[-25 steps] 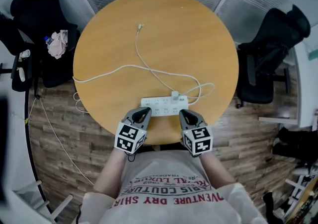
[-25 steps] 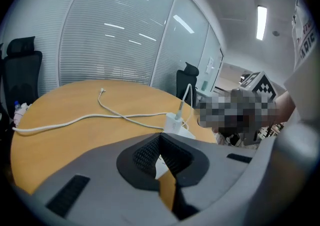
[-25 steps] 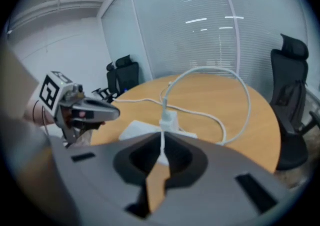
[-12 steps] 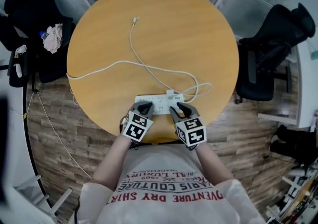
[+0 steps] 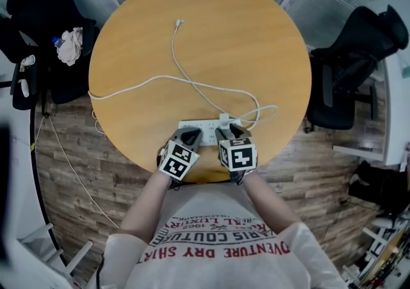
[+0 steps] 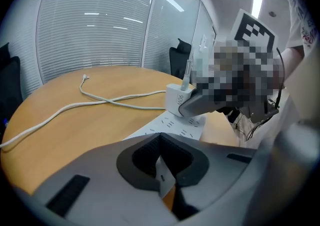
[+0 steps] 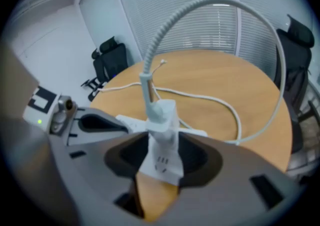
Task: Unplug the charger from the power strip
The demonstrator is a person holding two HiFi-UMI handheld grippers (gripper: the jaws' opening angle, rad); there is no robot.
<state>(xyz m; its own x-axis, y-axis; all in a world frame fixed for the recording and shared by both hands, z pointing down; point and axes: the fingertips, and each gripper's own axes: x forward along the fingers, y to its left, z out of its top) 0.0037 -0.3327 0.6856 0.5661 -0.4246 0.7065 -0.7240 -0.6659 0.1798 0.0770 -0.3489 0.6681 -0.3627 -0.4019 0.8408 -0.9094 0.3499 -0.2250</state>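
Observation:
A white power strip [image 5: 206, 132] lies near the front edge of the round wooden table [image 5: 237, 38]. A white charger [image 5: 224, 118] stands plugged into it, and its cable [image 5: 192, 86] runs off across the table. My right gripper [image 5: 230, 131] is open. Its jaws have just been opening, and the charger [image 7: 162, 145] stands between them with a gap on each side. My left gripper [image 5: 189, 134] is at the strip's left part. In the left gripper view its jaws [image 6: 162, 180] are drawn narrow on the strip's near edge [image 6: 175, 127]. The charger [image 6: 175, 98] shows beyond them.
The strip's own cord [image 5: 128, 89] runs over the table's left rim down to the wood floor. Black office chairs stand at the right [image 5: 355, 70] and at the left [image 5: 38, 31]; the left one has a cloth [image 5: 70, 47] on it. Glass walls with blinds close off the far side.
Both grippers have come forward and down from the table's front edge onto the strip. The right gripper's jaws, shut a second ago, now stand apart round the charger.

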